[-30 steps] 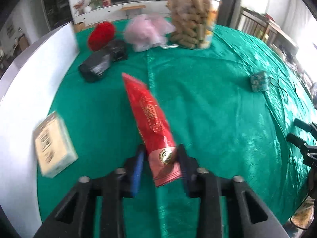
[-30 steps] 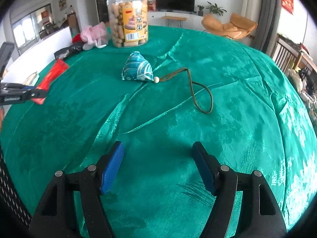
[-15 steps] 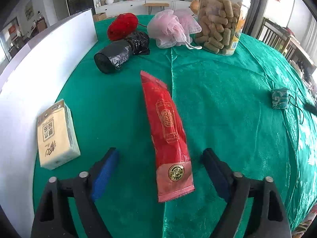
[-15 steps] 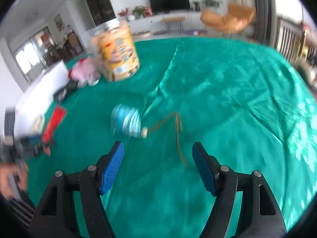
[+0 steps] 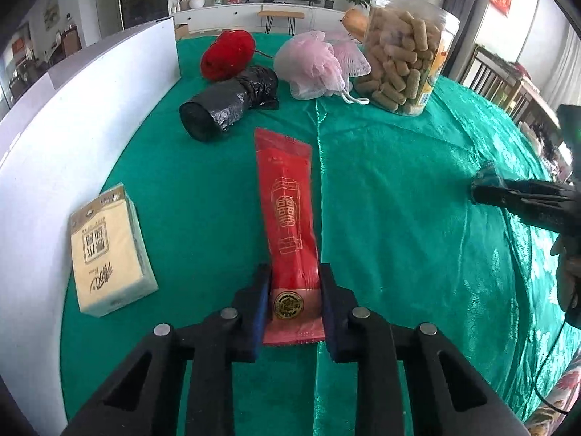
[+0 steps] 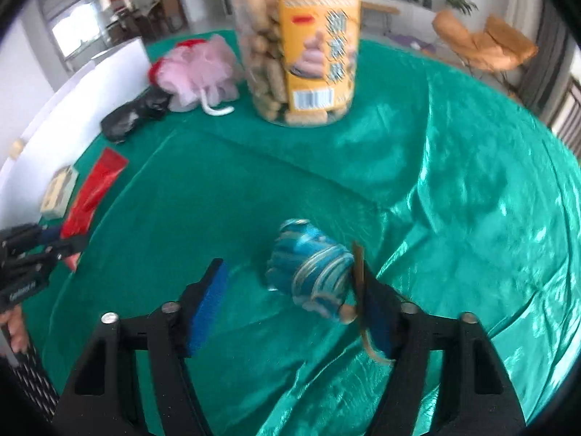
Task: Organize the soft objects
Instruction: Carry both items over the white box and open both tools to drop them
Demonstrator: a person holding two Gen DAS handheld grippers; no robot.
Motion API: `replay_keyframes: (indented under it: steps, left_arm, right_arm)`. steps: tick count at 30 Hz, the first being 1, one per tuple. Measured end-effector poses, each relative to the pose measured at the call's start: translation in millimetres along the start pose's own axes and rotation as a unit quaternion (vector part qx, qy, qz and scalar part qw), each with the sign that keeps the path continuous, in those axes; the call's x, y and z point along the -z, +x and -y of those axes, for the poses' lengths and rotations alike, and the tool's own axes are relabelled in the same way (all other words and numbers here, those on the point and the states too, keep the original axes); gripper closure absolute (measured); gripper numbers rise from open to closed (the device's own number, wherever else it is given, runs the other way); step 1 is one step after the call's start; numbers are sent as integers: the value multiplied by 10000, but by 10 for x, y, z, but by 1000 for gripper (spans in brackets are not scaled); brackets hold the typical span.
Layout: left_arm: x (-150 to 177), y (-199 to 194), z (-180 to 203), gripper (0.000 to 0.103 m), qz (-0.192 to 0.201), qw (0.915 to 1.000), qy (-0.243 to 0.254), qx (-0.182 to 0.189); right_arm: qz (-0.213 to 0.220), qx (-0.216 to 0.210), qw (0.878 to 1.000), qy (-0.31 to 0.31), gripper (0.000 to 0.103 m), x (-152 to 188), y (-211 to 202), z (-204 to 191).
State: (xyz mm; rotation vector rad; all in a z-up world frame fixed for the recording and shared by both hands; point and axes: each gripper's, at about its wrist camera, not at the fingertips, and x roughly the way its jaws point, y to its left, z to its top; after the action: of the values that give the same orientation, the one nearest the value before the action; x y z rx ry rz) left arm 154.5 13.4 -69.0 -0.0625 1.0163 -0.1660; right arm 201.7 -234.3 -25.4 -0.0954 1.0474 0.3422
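Left hand-held gripper (image 5: 295, 299) is clamped on the near end of the red packet (image 5: 290, 218); its jaws have just been closing, packet between them. The packet lies flat and lengthwise on the green surface (image 5: 399, 200), between the tissue pack (image 5: 109, 250) and the cloth's centre crease, black bag roll (image 5: 225, 109) beyond. It looks light, thin, floppy film, likely slippery; the sealed end near the gold emblem is the sensible hold, though the far end will probably droop.

Right hand-held gripper (image 6: 290, 301) is part open; its jaws have just been closing around the blue pouch (image 6: 308, 272). The pouch sits against the right pad, clear gap to the left pad, so not gripped yet. It looks soft, squashy, light; best taken across the body, not the brown cord (image 6: 366, 330) trailing by the right pad. Pink mesh puff (image 6: 198, 72) and snack jar (image 6: 297, 43) stand further back.
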Motion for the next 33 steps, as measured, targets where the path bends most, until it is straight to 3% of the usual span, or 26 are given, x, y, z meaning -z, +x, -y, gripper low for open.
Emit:
replay_keyframes:
  steps: [8, 11, 15, 18, 21, 26, 27, 28, 29, 30, 31, 33]
  left_arm:
    - [143, -353, -264, 78, 305, 9969, -560, 471]
    - [92, -639, -409, 78, 527, 9924, -862, 701]
    - [-55, -1216, -745, 78, 1031, 9838, -1197, 844]
    - [-167, -1671, -1120, 78, 1374, 9797, -1323, 617]
    - [-206, -2035, -1629, 78, 1549, 9769, -1474, 9]
    - [-22, -2258, -2341, 78, 1382, 9700, -1801, -867]
    - [58, -2279, -2478, 76, 1307, 9673, -1861, -1124]
    - [145, -2272, -2616, 65, 1194, 9634, -1937, -1415]
    - [208, -2240, -2728, 41, 1054, 9601, -2011, -1632]
    - [283, -2210, -2838, 28, 953, 9565, -2113, -1773]
    - [346, -2205, -2912, 14, 932, 9536, -2183, -1852]
    - [480, -2198, -2996, 14, 984, 9482, -2289, -1969]
  right_arm:
    - [452, -227, 9984, 240, 59, 50, -523, 42]
    - [637, -487, 9967, 139, 59, -69, -759, -157]
    - [977, -972, 9903, -174, 59, -404, -1086, -702]
    - [1211, -1648, 9780, -418, 58, -753, -1313, -1334]
    - [1301, -2238, 9634, -702, 58, -1019, -1430, -2017]
    - [1113, -3121, 9383, -992, 57, -1316, -1351, -3185]
    - [1042, -3253, 9343, -1023, 53, -1345, -1285, -3388]
    - [920, -3399, 9304, -1022, 51, -1365, -1186, -3578]
    - [760, -3519, 9275, -1011, 36, -1375, -1087, -3716]
    - [576, -3589, 9264, -985, 30, -1384, -981, -3841]
    - [401, -3586, 9275, -976, 30, -1388, -873, -3947]
    - [234, -3499, 9309, -1017, 30, -1382, -755, -4029]
